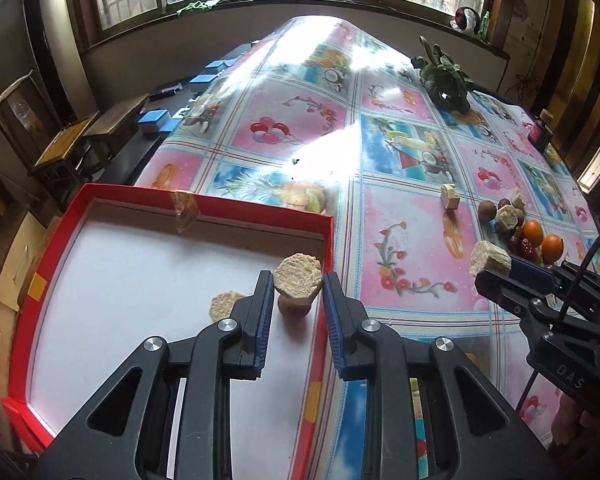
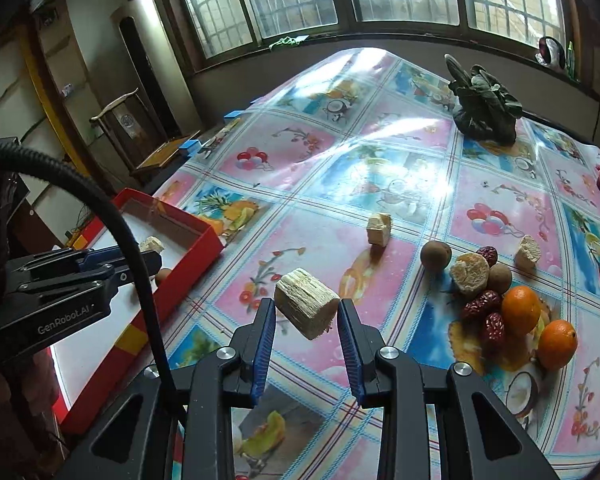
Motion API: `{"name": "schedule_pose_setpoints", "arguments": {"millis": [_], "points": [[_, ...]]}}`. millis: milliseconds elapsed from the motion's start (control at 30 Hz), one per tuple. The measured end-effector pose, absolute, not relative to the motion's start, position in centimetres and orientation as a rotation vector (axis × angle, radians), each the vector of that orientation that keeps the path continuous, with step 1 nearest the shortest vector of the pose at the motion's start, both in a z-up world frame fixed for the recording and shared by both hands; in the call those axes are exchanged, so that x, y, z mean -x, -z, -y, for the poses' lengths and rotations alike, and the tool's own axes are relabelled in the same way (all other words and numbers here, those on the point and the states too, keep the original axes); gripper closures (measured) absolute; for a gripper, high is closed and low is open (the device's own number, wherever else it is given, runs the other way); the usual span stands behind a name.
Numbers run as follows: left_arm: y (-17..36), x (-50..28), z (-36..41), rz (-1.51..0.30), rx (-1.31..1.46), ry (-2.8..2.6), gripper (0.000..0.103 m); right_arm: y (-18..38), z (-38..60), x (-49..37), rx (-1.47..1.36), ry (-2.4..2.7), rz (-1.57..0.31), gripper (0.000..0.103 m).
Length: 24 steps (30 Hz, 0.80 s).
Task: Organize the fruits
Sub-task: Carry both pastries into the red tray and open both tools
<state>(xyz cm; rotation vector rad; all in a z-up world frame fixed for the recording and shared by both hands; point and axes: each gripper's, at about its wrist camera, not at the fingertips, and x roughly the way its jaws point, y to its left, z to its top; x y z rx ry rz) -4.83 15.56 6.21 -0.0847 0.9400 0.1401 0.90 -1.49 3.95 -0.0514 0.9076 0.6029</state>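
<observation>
Clamped between the left gripper (image 1: 296, 286) pads, a round sugarcane chunk (image 1: 299, 277) hangs over the red box (image 1: 204, 206), another piece (image 1: 225, 305) just to its left and perhaps a brown fruit beneath. Right gripper (image 2: 307, 314) grips a pale sugarcane piece (image 2: 307, 308); oranges (image 2: 521, 309) and dates lie right of it.

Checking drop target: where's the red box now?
Red box sits at the table's left edge in the right wrist view, under the left claw, left of the fruit pile.
</observation>
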Motion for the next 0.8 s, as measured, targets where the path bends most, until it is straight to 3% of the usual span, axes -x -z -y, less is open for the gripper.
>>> {"name": "schedule_pose_setpoints", "arguments": {"millis": [800], "points": [[-5.8,9.0,-22.8,-0.916,0.122,-0.285,0.079,-6.4,-6.6,3.9,0.127,-0.761,-0.864,0.072]]}}
